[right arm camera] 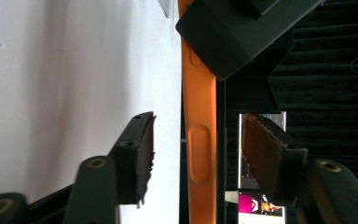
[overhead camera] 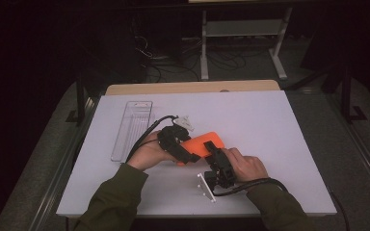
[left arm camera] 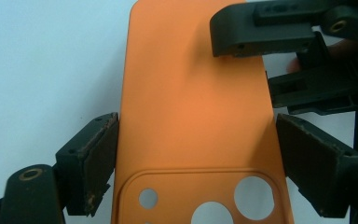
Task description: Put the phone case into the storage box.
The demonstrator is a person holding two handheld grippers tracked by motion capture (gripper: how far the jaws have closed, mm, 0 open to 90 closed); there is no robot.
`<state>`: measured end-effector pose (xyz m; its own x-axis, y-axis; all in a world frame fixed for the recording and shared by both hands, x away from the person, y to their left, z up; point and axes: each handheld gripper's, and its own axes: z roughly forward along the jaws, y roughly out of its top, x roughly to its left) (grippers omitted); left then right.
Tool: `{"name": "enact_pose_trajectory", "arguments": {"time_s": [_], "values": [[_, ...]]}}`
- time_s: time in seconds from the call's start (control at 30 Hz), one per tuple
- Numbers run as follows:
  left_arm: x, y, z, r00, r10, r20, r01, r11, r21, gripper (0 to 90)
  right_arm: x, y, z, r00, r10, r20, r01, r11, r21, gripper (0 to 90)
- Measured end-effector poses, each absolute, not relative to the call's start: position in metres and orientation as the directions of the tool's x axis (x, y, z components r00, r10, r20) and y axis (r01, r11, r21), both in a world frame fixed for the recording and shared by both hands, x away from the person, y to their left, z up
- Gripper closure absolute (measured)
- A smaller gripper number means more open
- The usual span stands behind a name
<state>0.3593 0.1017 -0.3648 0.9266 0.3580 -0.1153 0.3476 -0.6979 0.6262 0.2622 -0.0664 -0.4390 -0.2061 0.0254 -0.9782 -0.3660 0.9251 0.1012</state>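
Left gripper is clamped across the width of the orange phone case: in the left gripper view both pads press the long edges of the case, its back facing the camera with the camera cut-outs nearest the gripper body. In the high view the case is held up off the white table top, just ahead of both hands, between the two grippers. Right gripper straddles the case from its other end; in the right gripper view the case is seen edge-on, side buttons facing the camera, standing between the jaws. The jaws stand apart there: a clear gap shows between the left-hand pad and the case edge, and the right-hand pad sits just beside the dark inner side, contact not discernible. One jaw of the left gripper shows farther along the case. A clear plastic package lies flat on the table beyond and outboard of the left gripper, well apart from it.
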Motion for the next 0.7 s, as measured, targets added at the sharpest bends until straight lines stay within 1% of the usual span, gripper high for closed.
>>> {"name": "enact_pose_trajectory", "arguments": {"time_s": [0.13, 0.7], "values": [[0.3593, 0.1018, -0.3649, 0.927, 0.359, -0.114, 0.347, -0.699, 0.625, 16.1, 0.2619, -0.0668, -0.4392, -0.207, 0.016, -0.978, -0.369, 0.925, 0.093, 48.8], [0.3585, 0.1009, -0.3651, 0.928, 0.354, -0.116, 0.346, -0.703, 0.622, 16.1, 0.2612, -0.0671, -0.4391, -0.208, 0.003, -0.978, -0.376, 0.923, 0.083, 63.7]]}}
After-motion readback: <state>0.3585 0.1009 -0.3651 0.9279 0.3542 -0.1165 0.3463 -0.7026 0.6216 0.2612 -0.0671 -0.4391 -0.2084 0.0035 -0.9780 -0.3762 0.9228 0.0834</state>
